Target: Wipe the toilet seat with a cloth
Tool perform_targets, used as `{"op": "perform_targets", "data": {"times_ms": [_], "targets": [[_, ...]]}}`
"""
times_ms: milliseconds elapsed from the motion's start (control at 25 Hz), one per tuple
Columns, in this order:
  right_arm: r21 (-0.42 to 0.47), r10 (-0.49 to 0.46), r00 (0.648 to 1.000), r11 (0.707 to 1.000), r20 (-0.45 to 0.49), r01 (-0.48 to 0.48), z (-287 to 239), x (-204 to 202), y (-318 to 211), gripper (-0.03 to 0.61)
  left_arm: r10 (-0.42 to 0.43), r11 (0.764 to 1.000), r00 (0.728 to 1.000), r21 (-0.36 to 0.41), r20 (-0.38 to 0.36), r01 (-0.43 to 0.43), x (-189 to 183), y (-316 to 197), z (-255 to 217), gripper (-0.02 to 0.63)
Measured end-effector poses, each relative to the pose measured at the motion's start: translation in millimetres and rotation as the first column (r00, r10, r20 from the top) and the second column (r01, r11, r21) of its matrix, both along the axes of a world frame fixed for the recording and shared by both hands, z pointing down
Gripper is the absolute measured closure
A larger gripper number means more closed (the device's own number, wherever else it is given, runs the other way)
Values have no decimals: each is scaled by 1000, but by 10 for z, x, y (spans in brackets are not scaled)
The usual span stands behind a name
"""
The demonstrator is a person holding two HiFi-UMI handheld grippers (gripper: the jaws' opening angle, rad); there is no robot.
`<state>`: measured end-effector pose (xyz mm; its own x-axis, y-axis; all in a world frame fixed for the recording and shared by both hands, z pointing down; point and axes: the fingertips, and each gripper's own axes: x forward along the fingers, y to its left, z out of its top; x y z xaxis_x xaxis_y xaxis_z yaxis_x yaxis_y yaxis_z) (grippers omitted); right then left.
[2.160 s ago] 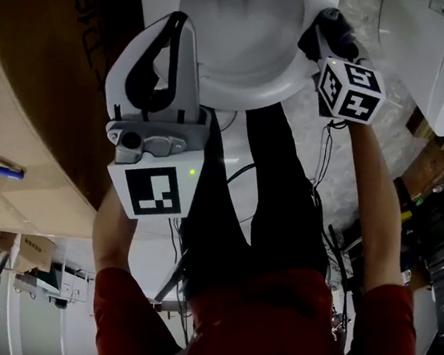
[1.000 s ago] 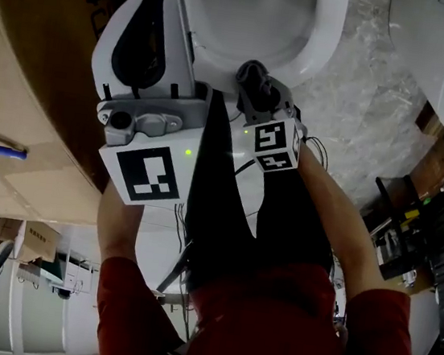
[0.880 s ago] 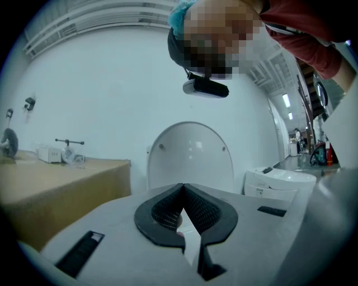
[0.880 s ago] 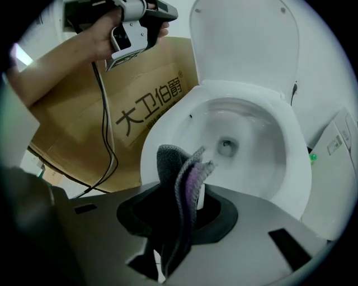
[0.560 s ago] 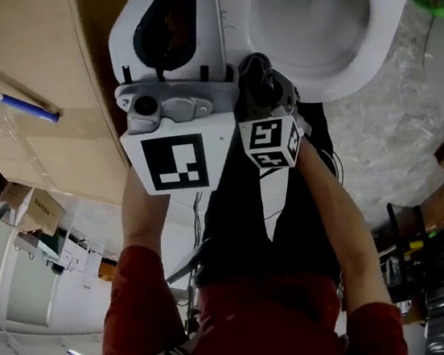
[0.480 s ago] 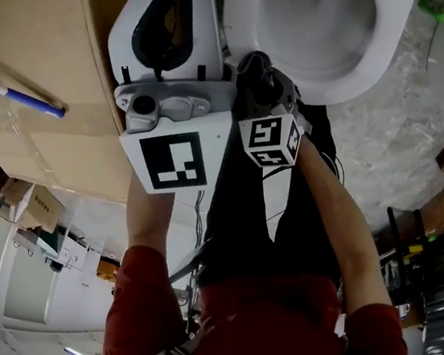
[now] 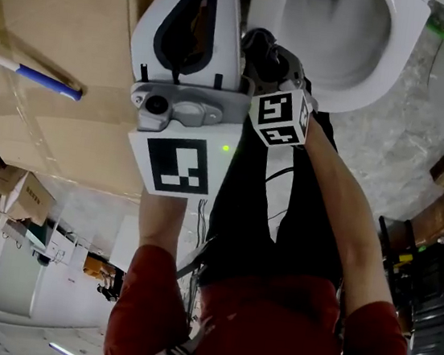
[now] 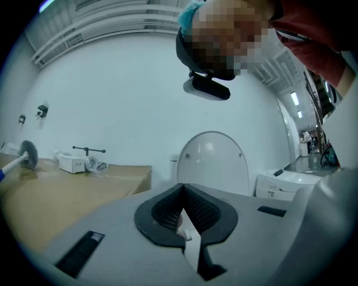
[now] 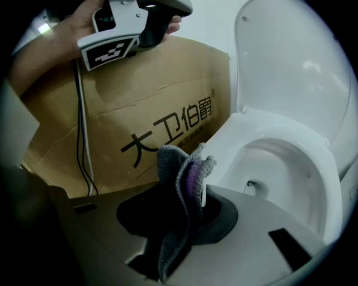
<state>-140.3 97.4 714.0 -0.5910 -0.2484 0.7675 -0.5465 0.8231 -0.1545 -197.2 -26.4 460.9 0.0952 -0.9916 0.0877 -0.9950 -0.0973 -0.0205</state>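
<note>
Between the pressed-together jaws of the right gripper (image 9: 193, 195) stands the cloth (image 9: 176, 173). It is a grey knitted piece bunched into upright folds, with a purple face showing in the inner crease and a loose tail hanging down past the jaws. Its top lies just beside the near rim of the toilet seat (image 9: 254, 125); whether it touches the rim I cannot tell. The seat is white and glossy, lowered over the bowl (image 9: 279, 167), and the lid (image 9: 291, 61) stands raised behind it. A cardboard box (image 9: 162, 95) printed with dark characters stands close against the toilet's side (a blue-handled brush (image 7: 44, 78) lies on its top). The left gripper (image 8: 182, 190) is held level and higher, over the box's side. Its jaws are closed fully on each other with nothing between them. In the head view the two grippers sit side by side at the front of the bowl, the left one nearer the box.
</note>
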Motion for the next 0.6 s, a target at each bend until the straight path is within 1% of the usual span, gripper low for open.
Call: {"op": "perform_targets", "data": {"times_ms": [160,360,480,600], "targets": [[39,-40,999,998,-5,40,-23,-123,-258,468,5,1000,1000,2,-24,-5,-16,14,-25,601],[93,-98,995,991,13,97,-58,-252,-585,468,-4,1000,999,10,-52,5,-31,8,-61,601],[119,-101,995,988,14,99,-74,-297,-817,468,-10,1000,998,8,-55,11,-29,0,-58,601],[134,-90,996,987,14,87,-80,-336,-1069,466,-16,1000,999,6,-36,16,-30,-2,-40,601]]}}
